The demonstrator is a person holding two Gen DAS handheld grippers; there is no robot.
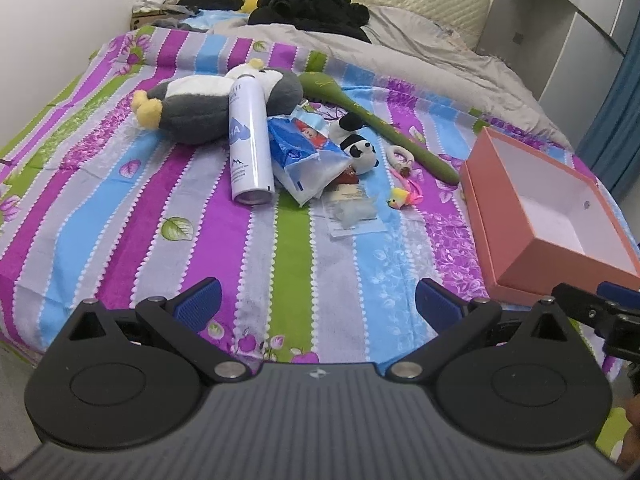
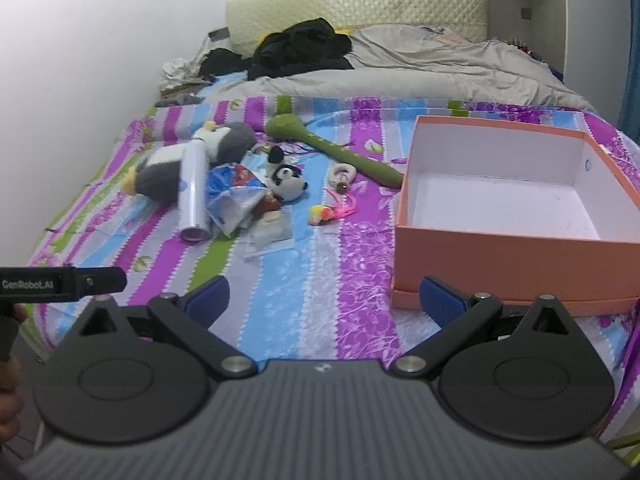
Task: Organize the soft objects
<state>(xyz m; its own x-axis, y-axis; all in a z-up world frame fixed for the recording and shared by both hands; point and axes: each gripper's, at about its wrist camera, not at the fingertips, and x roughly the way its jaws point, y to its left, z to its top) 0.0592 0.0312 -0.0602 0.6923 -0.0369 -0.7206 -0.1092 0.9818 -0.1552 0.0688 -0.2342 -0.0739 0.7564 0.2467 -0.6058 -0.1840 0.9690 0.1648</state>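
Note:
A grey and white penguin plush (image 1: 200, 108) (image 2: 168, 168) lies at the middle of the striped bed, with a white spray can (image 1: 248, 136) (image 2: 194, 196) leaning on it. Beside them lie a small panda plush (image 1: 360, 148) (image 2: 286, 182), a long green plush (image 1: 376, 120) (image 2: 340, 150) and a little yellow and pink toy (image 1: 402, 198) (image 2: 324, 214). An open pink box (image 1: 560, 256) (image 2: 500, 256), white inside, stands on the right. My left gripper (image 1: 316, 304) and right gripper (image 2: 324, 300) hover open over the bed's near edge, holding nothing.
A blue plastic packet (image 1: 304, 160) (image 2: 236, 200) and clear wrappers (image 1: 352, 212) lie among the toys. A grey duvet (image 1: 400, 48) and black clothes (image 1: 312, 4) cover the far end by the headboard. A wall runs along the left, a cabinet on the right.

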